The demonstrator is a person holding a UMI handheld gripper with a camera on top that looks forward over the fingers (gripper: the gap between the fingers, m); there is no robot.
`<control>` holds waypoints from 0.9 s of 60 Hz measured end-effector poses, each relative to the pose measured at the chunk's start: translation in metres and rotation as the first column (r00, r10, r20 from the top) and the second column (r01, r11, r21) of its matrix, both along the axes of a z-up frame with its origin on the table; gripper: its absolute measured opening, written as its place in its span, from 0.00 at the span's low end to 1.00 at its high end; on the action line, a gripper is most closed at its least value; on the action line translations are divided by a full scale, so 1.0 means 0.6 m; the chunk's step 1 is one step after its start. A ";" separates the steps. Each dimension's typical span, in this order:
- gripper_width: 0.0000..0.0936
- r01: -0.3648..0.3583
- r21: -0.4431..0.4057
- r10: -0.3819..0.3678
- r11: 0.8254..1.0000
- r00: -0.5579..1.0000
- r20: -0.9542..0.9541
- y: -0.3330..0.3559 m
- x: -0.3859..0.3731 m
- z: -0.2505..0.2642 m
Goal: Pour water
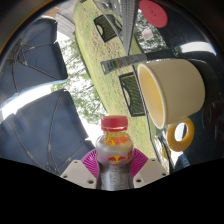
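My gripper (pixel 114 166) is shut on a clear plastic bottle (pixel 115 152) with a pink cap and a yellow and red label. Both pink pads (pixel 90 163) press on its sides. The whole view is rolled over, so the bottle is tilted with its cap pointing toward a large cream mug (pixel 172 90). The mug lies just beyond and to the right of the cap, its open mouth facing the bottle and its ring handle (pixel 181 134) below it. I see no water stream.
A wooden table (pixel 110 30) with dark patterned mats (pixel 133 92) runs behind the mug. A red round lid or disc (pixel 153 12) lies far off. Dark blue chair cushions (pixel 45 110) sit to the left.
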State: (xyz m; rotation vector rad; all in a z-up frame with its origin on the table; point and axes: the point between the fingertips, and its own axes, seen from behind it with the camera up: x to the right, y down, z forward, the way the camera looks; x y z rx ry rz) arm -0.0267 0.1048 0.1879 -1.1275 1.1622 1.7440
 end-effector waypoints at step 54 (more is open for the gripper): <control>0.41 0.123 0.227 -0.173 0.966 -0.345 0.923 0.018 0.434 -0.148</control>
